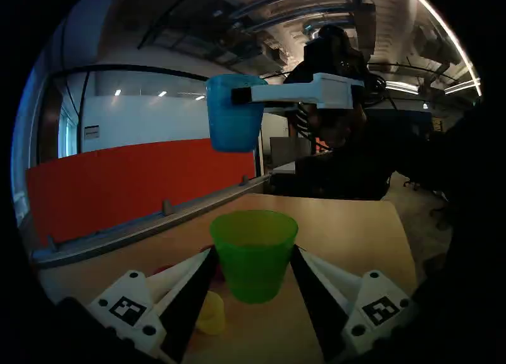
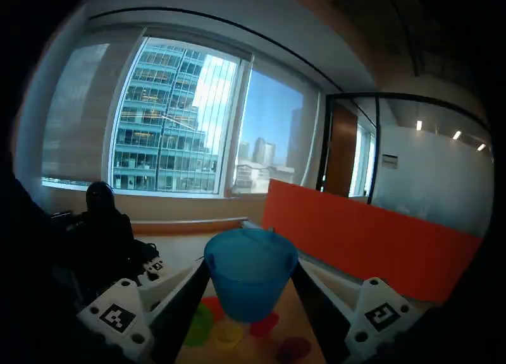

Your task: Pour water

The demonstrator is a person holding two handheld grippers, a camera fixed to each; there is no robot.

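Gripping one cup in each tongs.
Holding green cup (image 1: 253, 272) clamped in left tongs (image 1: 253, 253); pinching blue cup (image 2: 250, 288) in right tongs (image 2: 251, 265), upright, raised at 12 o'clock of the green.

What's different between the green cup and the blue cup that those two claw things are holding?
Colour: the green cup is green, the blue cup blue.
Holder: the green cup sits between the left gripper's fingers, the blue cup between the right gripper's.
Height: in the left gripper view the blue cup hangs well above the green cup, which is low over the table.
Shared: both are upright, tapered cups, open end up.
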